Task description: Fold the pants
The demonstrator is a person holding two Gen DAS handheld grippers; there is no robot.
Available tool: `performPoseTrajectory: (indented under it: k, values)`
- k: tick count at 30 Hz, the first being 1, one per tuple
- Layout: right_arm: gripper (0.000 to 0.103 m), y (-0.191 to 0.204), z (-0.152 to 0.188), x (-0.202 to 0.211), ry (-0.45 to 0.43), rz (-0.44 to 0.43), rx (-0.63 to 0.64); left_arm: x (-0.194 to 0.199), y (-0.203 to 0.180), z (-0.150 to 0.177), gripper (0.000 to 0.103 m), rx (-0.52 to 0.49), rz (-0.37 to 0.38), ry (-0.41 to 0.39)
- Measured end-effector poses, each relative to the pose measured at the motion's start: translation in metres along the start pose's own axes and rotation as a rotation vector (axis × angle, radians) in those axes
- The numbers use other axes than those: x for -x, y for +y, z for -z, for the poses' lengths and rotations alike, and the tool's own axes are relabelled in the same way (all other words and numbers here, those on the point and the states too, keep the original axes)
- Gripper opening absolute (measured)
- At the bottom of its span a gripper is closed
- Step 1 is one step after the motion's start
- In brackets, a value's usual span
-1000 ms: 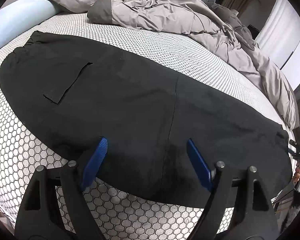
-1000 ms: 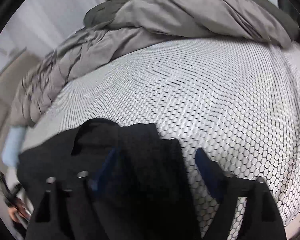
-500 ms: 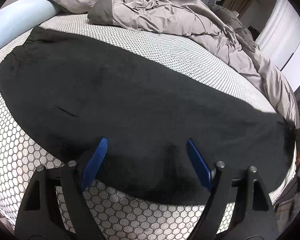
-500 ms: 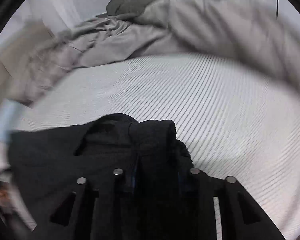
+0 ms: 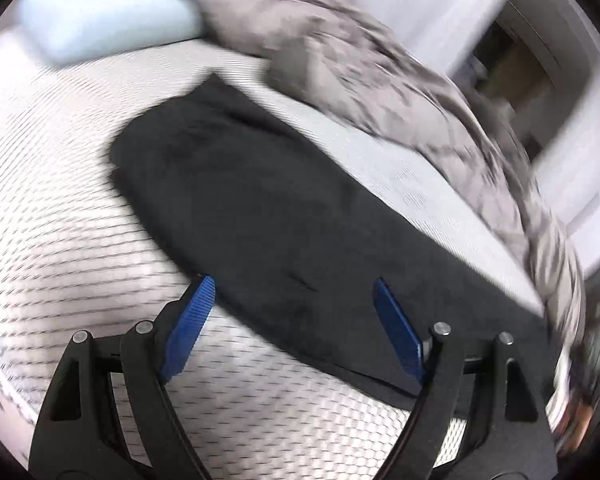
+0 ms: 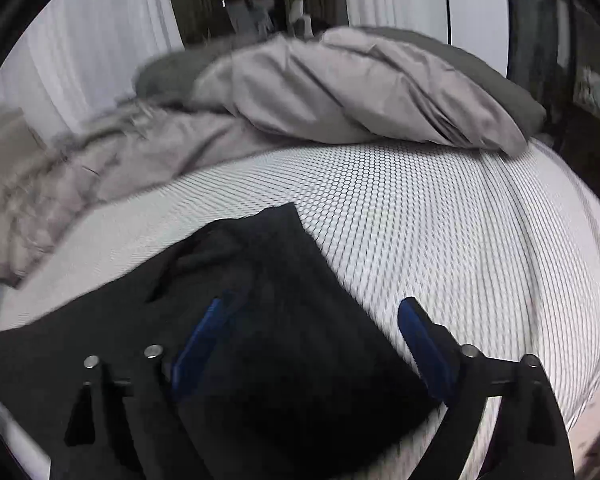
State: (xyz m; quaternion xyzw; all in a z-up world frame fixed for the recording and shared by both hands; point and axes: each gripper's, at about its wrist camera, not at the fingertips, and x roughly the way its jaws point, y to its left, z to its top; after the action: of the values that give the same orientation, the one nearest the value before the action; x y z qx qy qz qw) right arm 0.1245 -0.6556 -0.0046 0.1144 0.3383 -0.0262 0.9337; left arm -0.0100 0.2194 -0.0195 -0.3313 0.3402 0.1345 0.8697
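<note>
The black pants (image 5: 284,216) lie flat in a long strip across the white honeycomb-patterned bed (image 5: 60,216). My left gripper (image 5: 296,312) is open and empty, with its blue pads above the near edge of the pants. In the right wrist view the leg end of the pants (image 6: 276,320) lies on the bed (image 6: 440,216), its corner pointing away. My right gripper (image 6: 312,332) is open over that end, with cloth between and below the fingers. Both views are blurred.
A rumpled grey duvet (image 5: 380,80) lies along the far side of the bed and also shows in the right wrist view (image 6: 340,92). A light blue pillow (image 5: 108,24) sits at the far left. White curtains (image 6: 84,48) hang behind.
My right gripper was shut on the leg end half a second ago and has opened and let it go. My left gripper has swung away, so the pants sit farther off.
</note>
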Motion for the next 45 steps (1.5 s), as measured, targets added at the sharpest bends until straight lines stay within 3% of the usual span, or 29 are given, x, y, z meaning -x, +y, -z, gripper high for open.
performPoseTrajectory:
  k: [5, 10, 11, 14, 15, 17, 20, 23, 25, 30, 32, 33, 36, 39, 41, 42, 44, 45]
  values:
    - [0.092, -0.029, 0.050, 0.028, 0.058, -0.122, -0.108, -0.006, 0.048, -0.006, 0.074, 0.195, 0.143, 0.099]
    - [0.092, -0.043, 0.086, 0.032, 0.094, -0.175, -0.184, -0.029, 0.047, -0.016, 0.069, 0.206, 0.162, 0.143]
    - [0.092, -0.043, 0.089, 0.028, 0.100, -0.182, -0.196, -0.035, 0.042, -0.021, 0.064, 0.193, 0.168, 0.153]
    - [0.092, -0.045, 0.096, 0.015, 0.100, -0.212, -0.242, -0.061, 0.031, -0.038, 0.032, 0.159, 0.124, 0.161]
    - [0.092, -0.045, 0.099, 0.013, 0.097, -0.212, -0.250, -0.070, 0.030, -0.045, 0.011, 0.159, 0.111, 0.163]
    - [0.091, -0.043, 0.102, 0.009, 0.089, -0.208, -0.263, -0.074, 0.036, -0.055, 0.004, 0.159, 0.152, 0.147]
    - [0.091, -0.037, 0.111, 0.011, 0.071, -0.243, -0.265, -0.053, 0.046, -0.066, 0.003, 0.171, 0.158, 0.039]
    - [0.092, -0.030, 0.118, 0.014, 0.065, -0.340, -0.284, -0.035, 0.060, -0.072, 0.003, 0.183, 0.109, -0.022]
    - [0.092, -0.025, 0.117, 0.006, 0.069, -0.375, -0.317, -0.040, 0.071, -0.076, 0.003, 0.202, 0.074, -0.015]
    - [0.090, -0.021, 0.099, -0.029, 0.022, -0.394, -0.440, -0.055, 0.087, -0.076, 0.003, 0.230, 0.081, 0.047]
    - [0.049, -0.018, 0.089, -0.037, 0.034, -0.322, -0.459, -0.058, 0.089, -0.077, 0.003, 0.219, 0.080, 0.054]
    - [0.028, -0.017, 0.086, -0.038, 0.045, -0.342, -0.468, -0.056, 0.092, -0.074, 0.003, 0.210, 0.081, 0.053]
    - [0.015, -0.014, 0.086, -0.010, -0.037, -0.335, -0.432, -0.042, 0.094, -0.069, 0.003, 0.175, 0.100, 0.043]
    - [0.015, -0.017, 0.101, 0.016, -0.093, -0.268, -0.355, -0.038, 0.093, -0.064, 0.003, 0.115, 0.055, 0.053]
    - [0.032, -0.026, 0.114, -0.005, 0.001, -0.183, -0.310, -0.051, 0.094, -0.063, 0.005, 0.106, 0.014, 0.099]
    - [0.041, -0.032, 0.117, -0.010, 0.027, -0.209, -0.322, -0.053, 0.092, -0.063, 0.008, 0.094, 0.002, 0.102]
    - [0.042, -0.038, 0.120, 0.007, -0.015, -0.266, -0.354, -0.044, 0.090, -0.064, 0.013, 0.080, -0.015, 0.069]
    - [0.049, -0.039, 0.118, 0.015, -0.023, -0.248, -0.347, -0.037, 0.090, -0.062, 0.018, 0.083, -0.032, 0.057]
